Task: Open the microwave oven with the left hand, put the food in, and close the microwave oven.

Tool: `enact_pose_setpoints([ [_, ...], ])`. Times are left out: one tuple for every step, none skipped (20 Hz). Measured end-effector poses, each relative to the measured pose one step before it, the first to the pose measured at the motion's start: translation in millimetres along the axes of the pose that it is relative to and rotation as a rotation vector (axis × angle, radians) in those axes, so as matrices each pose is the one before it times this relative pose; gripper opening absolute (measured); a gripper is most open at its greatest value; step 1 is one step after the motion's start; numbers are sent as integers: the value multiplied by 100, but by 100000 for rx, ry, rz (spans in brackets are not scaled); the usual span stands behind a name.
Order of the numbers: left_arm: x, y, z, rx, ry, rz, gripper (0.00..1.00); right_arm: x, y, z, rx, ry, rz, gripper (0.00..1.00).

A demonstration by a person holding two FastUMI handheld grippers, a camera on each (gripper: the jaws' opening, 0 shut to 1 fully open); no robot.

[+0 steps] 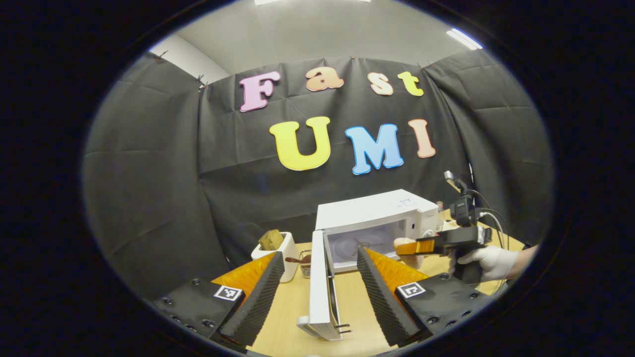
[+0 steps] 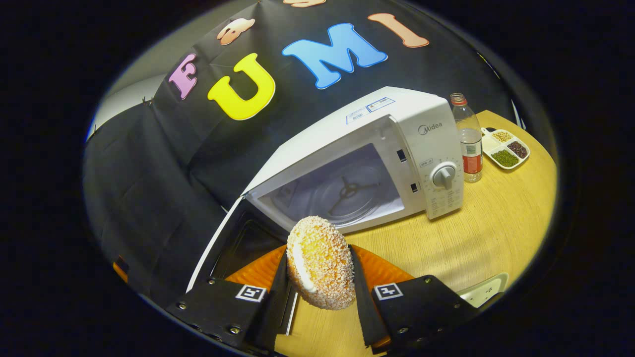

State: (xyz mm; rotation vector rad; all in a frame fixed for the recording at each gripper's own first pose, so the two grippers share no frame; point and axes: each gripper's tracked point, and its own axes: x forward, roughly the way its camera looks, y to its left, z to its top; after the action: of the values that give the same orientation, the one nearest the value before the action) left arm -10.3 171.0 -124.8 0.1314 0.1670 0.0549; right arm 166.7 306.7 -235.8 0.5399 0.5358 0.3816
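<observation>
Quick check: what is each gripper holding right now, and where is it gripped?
The right gripper holds the crumb-coated bun, jaws pressing its two flat sides. The left gripper is open and holds nothing.

Microwave point(image 2: 397, 124) shell: smooth white, slight sheen. Table point(image 2: 496, 233): matt light wood grain. Bun point(image 2: 320, 263): rough, crumb-coated crust. Bottle point(image 2: 468, 139): clear plastic. Left gripper's pads point(image 1: 382, 297): ribbed, matt.
</observation>
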Motion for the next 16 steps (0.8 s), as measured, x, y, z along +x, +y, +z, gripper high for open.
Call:
enact_pose_setpoints([
  [357, 135, -206, 616, 317, -646, 100, 1330, 97, 183, 844, -1671, -1025, 64],
  [280, 51, -213, 539, 70, -849, 100, 1225, 202, 27, 860, -1188, -1292, 64],
  [317, 47, -102, 463, -253, -790, 100, 1273, 70, 187, 132, -1889, -1203, 64],
  [457, -24, -93, 329, -136, -957, 100, 1345, 101, 189, -4, -2050, -1533, 64],
  [369, -34, -230, 118, -77, -595, 100, 1256, 153, 169, 180, -1089, -1088, 64],
  [253, -19, -328, -134, -91, -737, 100, 1172, 174, -17, 611, -1709, -1310, 64],
  [240, 75, -264, 49, 103, -360, 100, 1376, 90, 262, 396, -1814, -1365, 64],
  [396, 209, 20, 1117, -865, 452, 95, 1151, -34, 224, -292, -1807, -1649, 64],
  [237, 199, -240, 2014, 239, 475, 100, 1240, 43, 298, -104, -2610, -1650, 64],
  [433, -99, -655, 1413, 255, -234, 100, 998, -44, 104, 85, -2100, -1217, 64],
  [408, -146, -220, 427, -486, -317, 98, 1069, -13, 83, -35, -1576, -781, 64],
  [303, -502, -546, -749, 182, -935, 100, 1102, -221, -2, 22, -1660, -1136, 64],
  [285, -301, -482, -1116, 187, -517, 99, 1092, -401, 56, 442, -776, -1602, 64],
  [149, -79, -417, -278, 536, -117, 97, 1045, -490, 79, 123, -1443, -1528, 64],
  [324, -66, -274, 345, 393, 100, 96, 951, -404, 222, -394, -1648, -1514, 64],
  [167, -145, -441, 284, 552, -182, 94, 746, -346, 10, -308, -1746, -1670, 64],
])
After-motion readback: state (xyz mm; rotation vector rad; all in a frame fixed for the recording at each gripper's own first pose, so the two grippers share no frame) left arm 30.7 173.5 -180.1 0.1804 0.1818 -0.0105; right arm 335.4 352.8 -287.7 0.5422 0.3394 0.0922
